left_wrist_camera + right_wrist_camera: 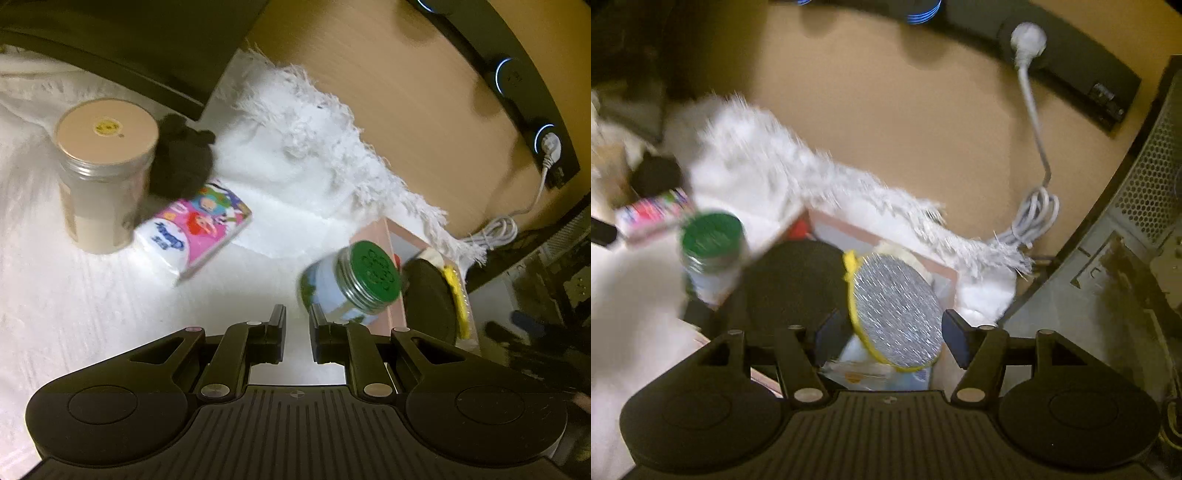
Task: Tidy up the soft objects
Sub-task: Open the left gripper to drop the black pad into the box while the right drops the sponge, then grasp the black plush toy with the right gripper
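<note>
The left tongs [297,314] were seen at lower centre of the left wrist view, set narrow with nothing between them, above the white cloth [92,295] covering the bench. The right tongs [897,332] were spread wide, and a round yellow-rimmed sponge pad [895,310] was seen between the fingers; contact could not be judged. The pad was tilted, its silver face turned up, its long axis running from upper left to lower right. It was placed over a pink box [945,271], beside a black round pad [794,280]. A green-lidded jar [351,284] was seen lying tilted right of centre, lid toward the right. A tissue pack [199,229] lay at centre left, beside a tan-lidded canister [103,173].
</note>
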{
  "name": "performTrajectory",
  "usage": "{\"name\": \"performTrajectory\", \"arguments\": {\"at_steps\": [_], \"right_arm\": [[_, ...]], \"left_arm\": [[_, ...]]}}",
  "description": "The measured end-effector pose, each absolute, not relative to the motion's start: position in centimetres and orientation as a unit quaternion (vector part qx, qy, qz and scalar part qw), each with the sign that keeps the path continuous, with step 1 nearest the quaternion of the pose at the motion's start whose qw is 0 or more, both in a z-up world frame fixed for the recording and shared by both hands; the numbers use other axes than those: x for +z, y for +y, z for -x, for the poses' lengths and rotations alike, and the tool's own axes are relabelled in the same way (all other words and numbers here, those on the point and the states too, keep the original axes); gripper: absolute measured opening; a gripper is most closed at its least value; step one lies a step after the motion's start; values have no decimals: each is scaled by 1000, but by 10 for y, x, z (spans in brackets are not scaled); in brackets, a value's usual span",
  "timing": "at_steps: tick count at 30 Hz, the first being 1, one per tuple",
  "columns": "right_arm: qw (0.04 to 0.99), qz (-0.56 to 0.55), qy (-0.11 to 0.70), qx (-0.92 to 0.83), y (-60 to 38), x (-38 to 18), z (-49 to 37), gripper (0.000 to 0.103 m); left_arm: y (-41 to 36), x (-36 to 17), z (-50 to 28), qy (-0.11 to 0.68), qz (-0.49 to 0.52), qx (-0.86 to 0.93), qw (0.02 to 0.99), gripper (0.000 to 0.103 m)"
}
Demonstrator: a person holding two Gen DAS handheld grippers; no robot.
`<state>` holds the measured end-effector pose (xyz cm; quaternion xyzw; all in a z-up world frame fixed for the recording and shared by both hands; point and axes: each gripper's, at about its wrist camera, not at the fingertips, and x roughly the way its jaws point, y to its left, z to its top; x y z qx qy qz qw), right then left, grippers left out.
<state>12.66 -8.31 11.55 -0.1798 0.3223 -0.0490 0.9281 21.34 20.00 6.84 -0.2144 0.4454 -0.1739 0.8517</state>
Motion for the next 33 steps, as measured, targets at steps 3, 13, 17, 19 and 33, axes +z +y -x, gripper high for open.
{"name": "performTrajectory", "arguments": {"at_steps": [3,13,17,19,33], "right_arm": [[945,126,301,-13,-85,134,-119,61],[930,-97,352,-42,-132,104,-180,34],[925,-61,369,-66,-127,76,-187,34],[925,-40,370,-71,-120,79,-186,34],[936,-55,331,101,12,119,-219,71]], "left_arm": [[204,71,-211,437,207,-167,859,15],[223,82,-196,415,180,-145,880,15],[228,81,-188,411,147,-121,892,15],[234,80,-186,408,127,-102,898,15],[272,79,-183,386,96,-100,912,15]]}}
